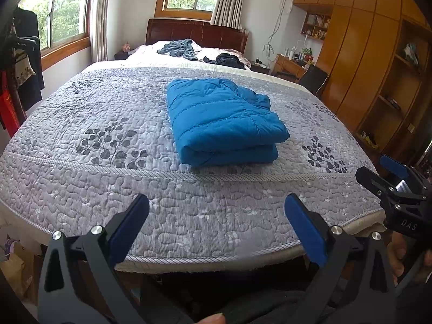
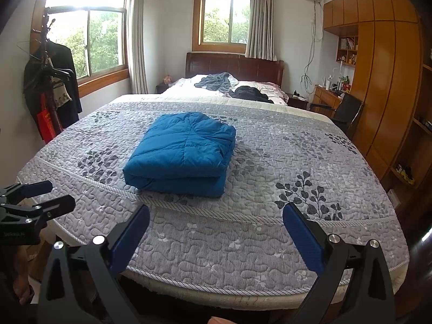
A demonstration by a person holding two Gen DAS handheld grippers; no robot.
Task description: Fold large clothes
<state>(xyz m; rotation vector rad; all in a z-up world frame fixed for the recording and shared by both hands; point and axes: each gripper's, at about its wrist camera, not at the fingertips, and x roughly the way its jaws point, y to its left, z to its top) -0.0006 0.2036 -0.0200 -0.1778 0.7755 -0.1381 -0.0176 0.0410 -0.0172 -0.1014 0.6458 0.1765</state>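
Note:
A blue quilted jacket (image 1: 221, 120) lies folded into a thick rectangle on the grey patterned bedspread (image 1: 108, 162), near the foot half of the bed. The right wrist view shows the same folded jacket (image 2: 181, 151) left of centre. My left gripper (image 1: 216, 202) hangs open above the foot edge of the bed, well short of the jacket, with nothing between its blue pads. My right gripper (image 2: 216, 213) is open too, held back over the foot edge, empty. Each gripper shows at the side of the other's view: the right one (image 1: 388, 172), the left one (image 2: 48, 194).
A grey-blue garment (image 1: 181, 48) and a dark garment (image 1: 228, 60) lie crumpled near the pillows by the headboard. A coat rack with hanging clothes (image 2: 51, 86) stands left of the bed. Wooden wardrobes (image 2: 383, 81), a desk and a black chair (image 2: 348, 110) line the right side.

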